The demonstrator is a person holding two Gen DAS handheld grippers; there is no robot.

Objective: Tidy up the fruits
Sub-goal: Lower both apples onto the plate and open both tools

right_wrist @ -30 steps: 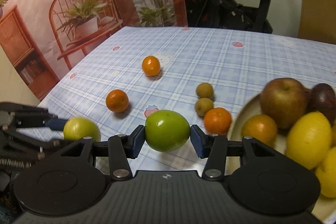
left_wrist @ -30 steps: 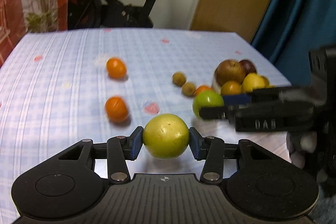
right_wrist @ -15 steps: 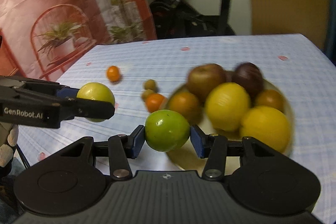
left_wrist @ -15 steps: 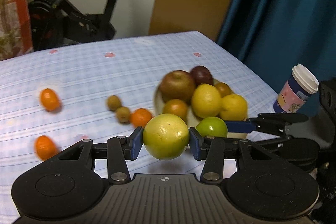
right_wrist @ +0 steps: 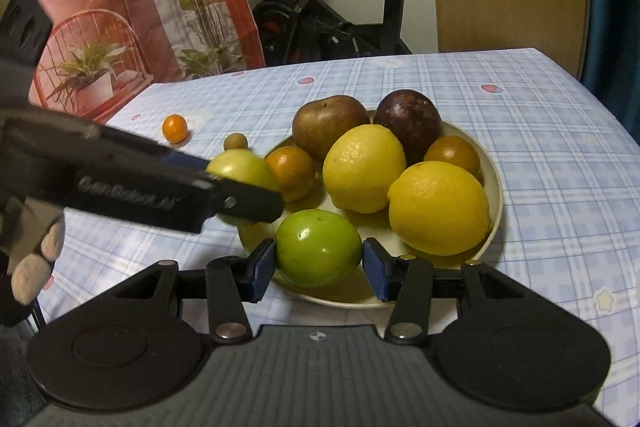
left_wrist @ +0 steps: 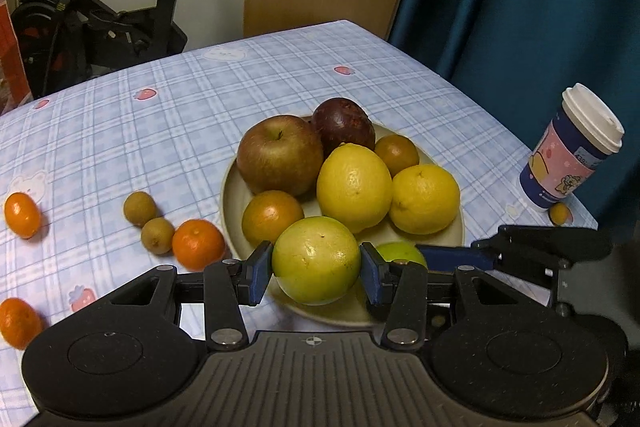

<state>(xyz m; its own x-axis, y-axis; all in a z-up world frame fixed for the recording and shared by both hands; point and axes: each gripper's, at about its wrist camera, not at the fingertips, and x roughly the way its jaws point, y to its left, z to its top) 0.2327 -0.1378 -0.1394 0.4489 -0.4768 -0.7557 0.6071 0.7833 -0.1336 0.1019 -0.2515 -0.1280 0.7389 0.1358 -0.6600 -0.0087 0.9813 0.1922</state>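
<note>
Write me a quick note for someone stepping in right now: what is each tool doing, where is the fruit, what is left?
Left tool: shut on a yellow-green fruit, at the near left rim of the plate.
Right tool: shut on a green fruit, at the plate's near edge.
Done: apple, dark purple fruit, two lemons and two brownish oranges are on the plate.
Left: release both fruits on the plate; then gather the three oranges and two small brown fruits on the tablecloth.

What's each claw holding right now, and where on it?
Left claw: yellow-green fruit, pinched across its widest part, side to side. Right claw: green fruit, gripped the same way.
</note>
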